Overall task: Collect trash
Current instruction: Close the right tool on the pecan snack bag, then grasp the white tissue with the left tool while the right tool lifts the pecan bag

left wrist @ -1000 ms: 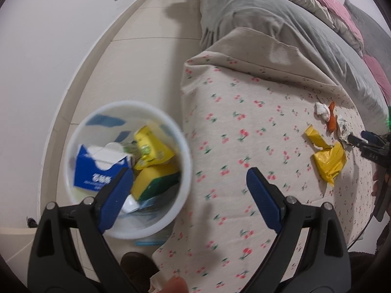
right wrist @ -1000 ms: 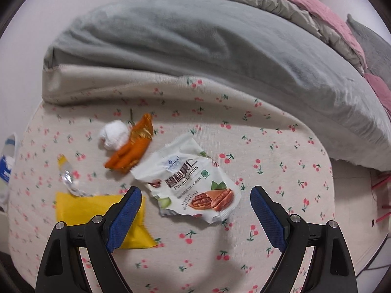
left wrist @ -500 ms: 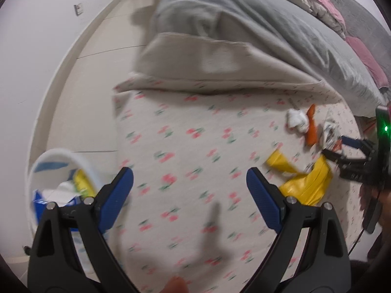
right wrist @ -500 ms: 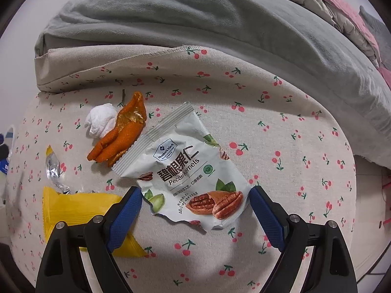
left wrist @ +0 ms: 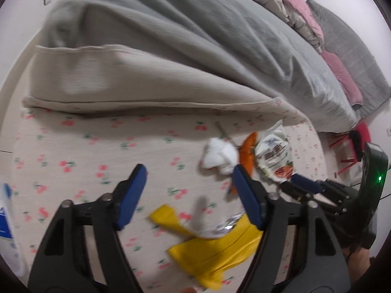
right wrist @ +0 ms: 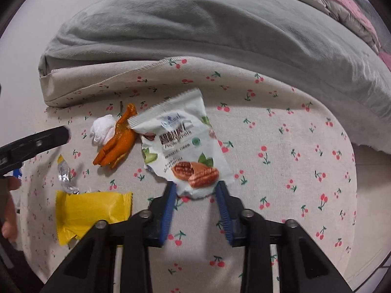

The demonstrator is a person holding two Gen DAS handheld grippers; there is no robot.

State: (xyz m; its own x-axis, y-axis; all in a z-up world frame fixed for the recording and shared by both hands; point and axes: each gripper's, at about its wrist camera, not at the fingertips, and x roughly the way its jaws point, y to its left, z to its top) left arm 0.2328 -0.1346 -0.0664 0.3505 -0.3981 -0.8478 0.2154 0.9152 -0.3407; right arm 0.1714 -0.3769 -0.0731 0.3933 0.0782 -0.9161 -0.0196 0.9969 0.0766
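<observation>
The pecan snack bag [right wrist: 185, 144], lying mid-bed near the bed's [right wrist: 281, 146] foot edge, now sits between the right gripper's [right wrist: 195, 196] closing fingers, which stood wide a second ago, while the left gripper [left wrist: 189, 193], half-open and narrowing, has swung from the bin toward the yellow wrapper [left wrist: 215, 246].

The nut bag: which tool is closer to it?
Right. The right tool is closing on the nut bag's bottom edge; the left tool is off beside it, over the yellow wrapper.
</observation>
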